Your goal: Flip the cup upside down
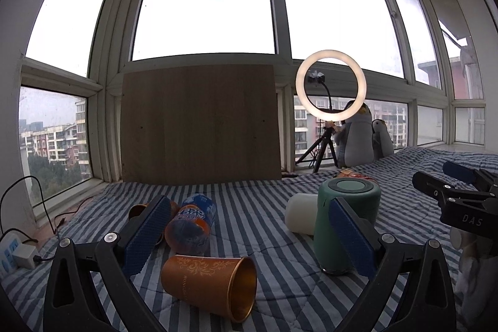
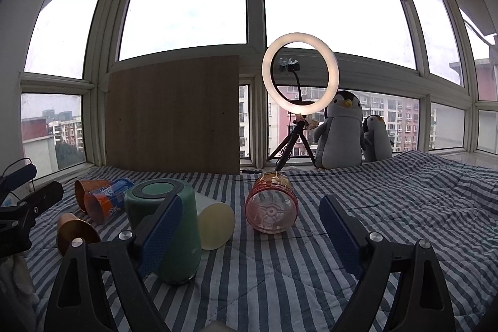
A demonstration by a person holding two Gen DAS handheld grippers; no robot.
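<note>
A copper cup [image 1: 211,282] lies on its side on the striped bedcover, mouth toward the right, between the fingers of my open, empty left gripper [image 1: 249,235]. It also shows at the left of the right wrist view [image 2: 74,234]. A green cup [image 1: 345,223] [image 2: 168,226] stands upside down, base up, by my left gripper's right finger. A cream cup [image 1: 300,217] [image 2: 216,226] lies on its side behind it. My right gripper [image 2: 252,232] is open and empty; its left finger is in front of the green cup. It shows at the right edge of the left wrist view [image 1: 448,192].
An orange cup with a blue wrapper [image 1: 190,223] [image 2: 105,201] and another copper cup [image 2: 88,189] lie at the left. A pink clear plastic container [image 2: 270,204] lies on its side. A wooden board [image 1: 199,123], a ring light on a tripod [image 2: 300,73] and plush penguins [image 2: 342,129] stand behind.
</note>
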